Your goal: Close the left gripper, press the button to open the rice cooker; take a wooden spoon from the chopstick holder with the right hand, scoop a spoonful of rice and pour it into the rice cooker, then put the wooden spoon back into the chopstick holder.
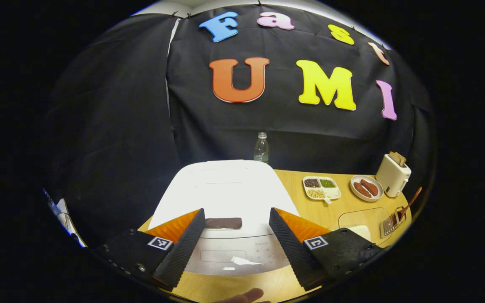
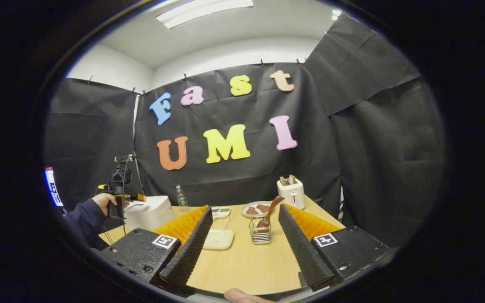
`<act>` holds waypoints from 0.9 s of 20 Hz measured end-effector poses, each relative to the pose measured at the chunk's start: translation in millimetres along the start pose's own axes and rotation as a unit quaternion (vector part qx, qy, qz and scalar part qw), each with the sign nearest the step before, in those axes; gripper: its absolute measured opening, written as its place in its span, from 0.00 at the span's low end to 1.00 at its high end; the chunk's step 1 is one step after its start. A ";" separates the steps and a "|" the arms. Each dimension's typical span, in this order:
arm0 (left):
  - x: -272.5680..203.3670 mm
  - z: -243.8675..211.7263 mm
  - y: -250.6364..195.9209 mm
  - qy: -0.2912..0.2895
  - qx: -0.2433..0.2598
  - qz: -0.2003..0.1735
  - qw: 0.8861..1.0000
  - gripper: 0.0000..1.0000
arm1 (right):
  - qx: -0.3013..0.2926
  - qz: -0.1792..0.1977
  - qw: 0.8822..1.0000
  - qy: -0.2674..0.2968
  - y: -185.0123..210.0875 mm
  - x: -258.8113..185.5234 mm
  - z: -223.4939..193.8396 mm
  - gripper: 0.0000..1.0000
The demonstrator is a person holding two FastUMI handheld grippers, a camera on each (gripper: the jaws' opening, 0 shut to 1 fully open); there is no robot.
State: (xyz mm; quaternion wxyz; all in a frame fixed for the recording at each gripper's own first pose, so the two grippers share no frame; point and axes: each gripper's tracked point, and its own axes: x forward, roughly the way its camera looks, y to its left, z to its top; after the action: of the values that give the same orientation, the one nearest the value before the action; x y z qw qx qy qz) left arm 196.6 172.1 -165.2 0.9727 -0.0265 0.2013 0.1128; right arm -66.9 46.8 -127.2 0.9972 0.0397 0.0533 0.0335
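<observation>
Low in the frame, the left hand-held gripper (image 1: 236,240) stands spread before the shut rice cooker (image 1: 225,198), whose front lettering is too blurred to read. The right hand-held gripper (image 2: 246,244) is spread too, framing the chopstick holder (image 2: 261,232) at lower centre on the desk (image 2: 242,265); the wooden spoon (image 2: 269,212) inside leans toward the upper right.

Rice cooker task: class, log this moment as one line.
stage: start | left tool: open, facing rice cooker, lid closed | right tool: open, facing wooden spoon in chopstick holder

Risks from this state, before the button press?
1. Left gripper is open with the dark button between its fingers; pressing like this may straddle it.
2. Wooden spoon leans in the light wire chopstick holder; pulling at an angle might tip it.
</observation>
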 end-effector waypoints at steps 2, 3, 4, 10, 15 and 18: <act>-17.5 13.6 -11.1 -0.016 0.003 -0.002 1.000 0.98 | -0.003 -0.010 1.000 0.000 -6.4 3.4 1.6 0.99; -27.6 20.8 -16.3 -0.025 0.007 -0.002 1.000 0.97 | -0.003 -0.013 1.000 0.001 -7.1 4.7 1.9 1.00; -38.5 26.9 -24.5 -0.035 0.015 -0.007 0.999 0.98 | -0.003 -0.015 1.000 0.002 -8.2 5.0 2.4 0.99; -105.2 50.9 -62.3 -0.103 0.027 -0.028 0.994 0.98 | -0.007 -0.023 1.000 0.003 -13.0 7.2 5.6 1.00; -156.6 48.5 -83.5 -0.142 0.026 -0.044 0.989 0.97 | -0.011 -0.023 1.000 0.001 -11.7 7.1 7.4 0.99; -181.3 41.5 -94.7 -0.151 0.015 -0.061 0.987 0.97 | -0.012 -0.029 1.000 0.001 -13.5 7.5 8.4 0.99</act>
State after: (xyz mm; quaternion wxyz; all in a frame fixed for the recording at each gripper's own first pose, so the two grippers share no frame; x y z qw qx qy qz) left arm 72.4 46.1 -54.5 0.9972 -0.0065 0.0517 0.0533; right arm -57.7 33.3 -120.7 0.9981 0.0259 0.0550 0.0056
